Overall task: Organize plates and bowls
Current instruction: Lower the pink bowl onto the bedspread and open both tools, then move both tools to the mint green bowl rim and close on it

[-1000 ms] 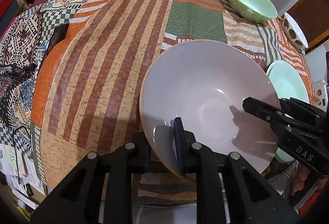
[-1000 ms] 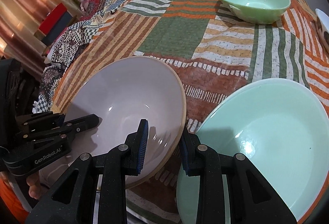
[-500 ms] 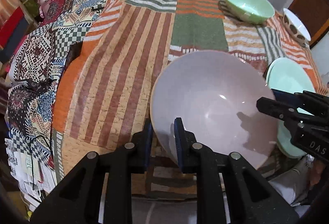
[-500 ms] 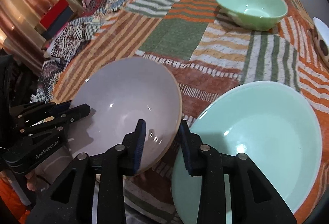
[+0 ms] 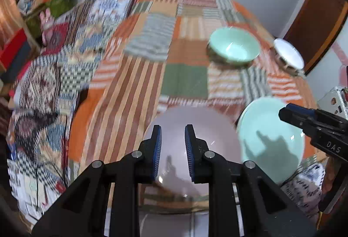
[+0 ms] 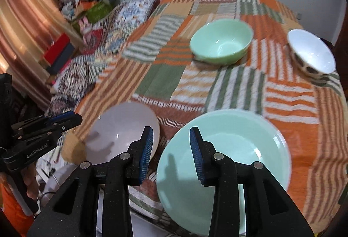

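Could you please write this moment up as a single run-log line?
left gripper: open, above pale grey plate | right gripper: open, over mint plate | green bowl, white bowl: untouched

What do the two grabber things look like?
Both are matte black plastic with silver screws and ribbed blue pads. The left gripper has white "GenRobot.AI" lettering on its side. The right gripper has white "DAS" lettering.
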The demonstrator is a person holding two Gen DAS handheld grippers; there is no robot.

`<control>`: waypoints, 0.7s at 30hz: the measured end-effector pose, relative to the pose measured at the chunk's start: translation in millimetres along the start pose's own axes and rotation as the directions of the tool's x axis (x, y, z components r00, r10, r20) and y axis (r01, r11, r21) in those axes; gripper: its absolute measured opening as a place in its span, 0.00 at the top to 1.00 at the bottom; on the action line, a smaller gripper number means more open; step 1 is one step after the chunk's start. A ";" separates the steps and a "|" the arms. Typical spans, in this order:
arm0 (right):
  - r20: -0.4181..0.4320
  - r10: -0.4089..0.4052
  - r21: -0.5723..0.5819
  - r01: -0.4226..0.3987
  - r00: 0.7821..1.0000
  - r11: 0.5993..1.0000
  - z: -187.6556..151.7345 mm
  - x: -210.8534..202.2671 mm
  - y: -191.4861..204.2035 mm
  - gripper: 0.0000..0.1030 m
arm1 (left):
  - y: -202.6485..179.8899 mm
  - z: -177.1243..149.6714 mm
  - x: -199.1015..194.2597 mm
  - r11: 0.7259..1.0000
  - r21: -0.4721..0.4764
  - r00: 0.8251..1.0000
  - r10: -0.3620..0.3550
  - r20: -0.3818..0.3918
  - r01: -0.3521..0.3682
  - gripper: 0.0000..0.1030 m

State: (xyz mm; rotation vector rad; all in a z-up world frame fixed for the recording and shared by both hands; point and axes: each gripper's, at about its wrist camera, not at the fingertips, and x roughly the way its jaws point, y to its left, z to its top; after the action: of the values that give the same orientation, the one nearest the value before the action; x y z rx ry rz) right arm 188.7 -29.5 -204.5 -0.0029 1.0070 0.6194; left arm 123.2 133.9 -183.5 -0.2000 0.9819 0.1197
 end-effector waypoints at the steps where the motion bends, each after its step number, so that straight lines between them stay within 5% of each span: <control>1: 0.012 -0.001 0.004 0.001 1.000 1.000 1.5 -4.0 -1.4 0.69 | -5.1 6.3 -6.3 1.000 0.009 1.000 -0.005 0.023 0.005 0.79; 11: 0.199 -0.029 0.057 0.019 0.980 0.998 30.2 -57.1 -31.9 0.54 | -40.6 65.1 -36.3 0.997 0.063 0.982 -0.046 0.181 0.035 0.57; 13: 0.223 -0.035 0.073 0.019 0.974 0.997 36.9 -60.7 -38.6 0.54 | -46.3 78.1 -34.9 0.997 0.064 0.981 -0.057 0.188 0.046 0.43; 21: 0.258 -0.056 0.139 0.020 0.964 0.990 62.9 -56.5 -72.1 0.54 | -61.5 131.9 -2.6 0.996 0.072 0.979 -0.067 0.193 0.054 0.39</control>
State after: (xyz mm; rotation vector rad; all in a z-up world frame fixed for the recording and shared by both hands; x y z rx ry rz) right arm 251.9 -99.1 -145.2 0.1747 0.7882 0.5000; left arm 240.6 103.1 -103.2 -0.1540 0.7822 0.0499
